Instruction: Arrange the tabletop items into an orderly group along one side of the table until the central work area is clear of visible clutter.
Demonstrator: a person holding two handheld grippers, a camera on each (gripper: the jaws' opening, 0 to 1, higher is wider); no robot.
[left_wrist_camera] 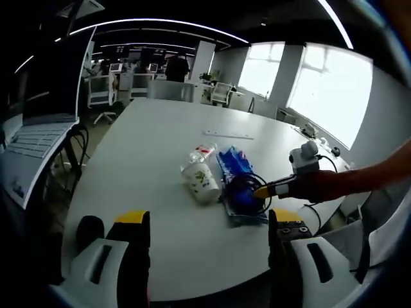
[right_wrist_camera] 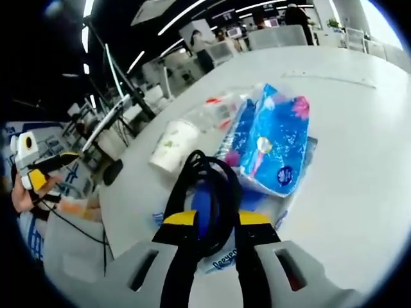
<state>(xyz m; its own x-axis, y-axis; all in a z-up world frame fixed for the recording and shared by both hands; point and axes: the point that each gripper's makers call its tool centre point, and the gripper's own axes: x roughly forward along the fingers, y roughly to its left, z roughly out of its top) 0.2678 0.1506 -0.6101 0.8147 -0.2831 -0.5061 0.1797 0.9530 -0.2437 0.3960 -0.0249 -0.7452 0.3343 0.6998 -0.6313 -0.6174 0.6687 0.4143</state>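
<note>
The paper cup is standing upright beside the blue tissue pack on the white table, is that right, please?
Not quite: the paper cup is lying on its side, not upright, as the left gripper view shows. It is beside the blue tissue pack on the white table.

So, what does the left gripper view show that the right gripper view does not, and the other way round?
Left gripper view: an open laptop off to the side, bright windows, and the right gripper at the black cable coil. Right gripper view: the left gripper near the picture's edge, and pink print on the blue tissue pack. Both: that pack, the coil, the tipped paper cup and the clear plastic bottle.
</note>
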